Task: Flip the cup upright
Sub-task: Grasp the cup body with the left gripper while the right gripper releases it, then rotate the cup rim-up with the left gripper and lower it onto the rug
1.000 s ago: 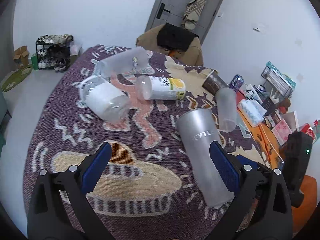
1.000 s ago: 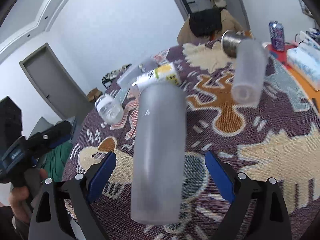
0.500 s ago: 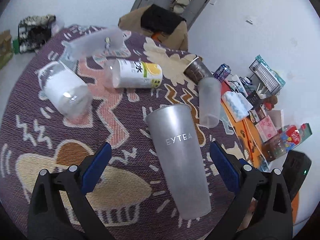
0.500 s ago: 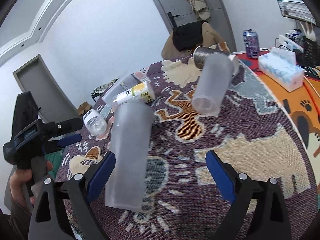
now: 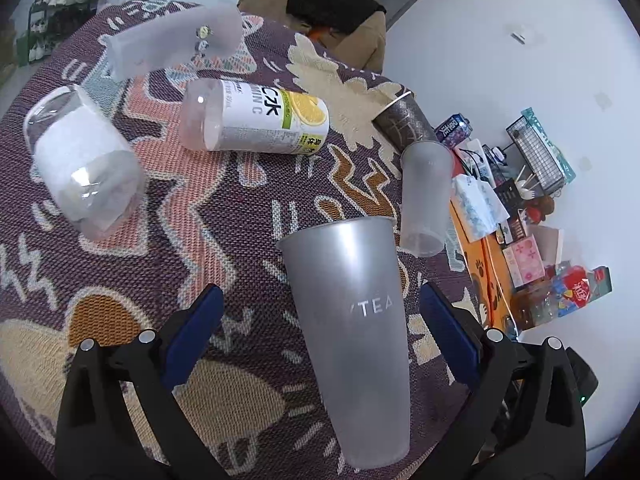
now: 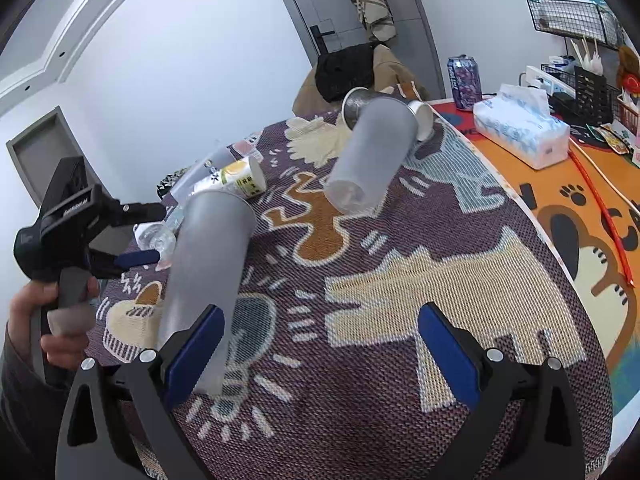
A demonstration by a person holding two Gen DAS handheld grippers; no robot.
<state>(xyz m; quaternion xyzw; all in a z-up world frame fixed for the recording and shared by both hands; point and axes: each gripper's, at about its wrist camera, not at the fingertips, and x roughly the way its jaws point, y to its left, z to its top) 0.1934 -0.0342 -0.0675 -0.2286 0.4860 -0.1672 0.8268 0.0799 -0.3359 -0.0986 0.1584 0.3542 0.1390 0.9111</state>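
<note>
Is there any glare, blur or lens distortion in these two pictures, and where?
Left wrist view: a pale streak of glare runs down the grey frosted cup; the clear bottle shows bright spots; dark fisheye corners. Right wrist view: the door frame bows; the picture is fairly sharp, with even light.

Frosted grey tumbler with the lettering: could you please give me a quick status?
Left gripper and right gripper open, empty. Frosted grey lettered tumbler standing upright on patterned woven mat. Other cups lie beyond; nothing blocking.
</note>
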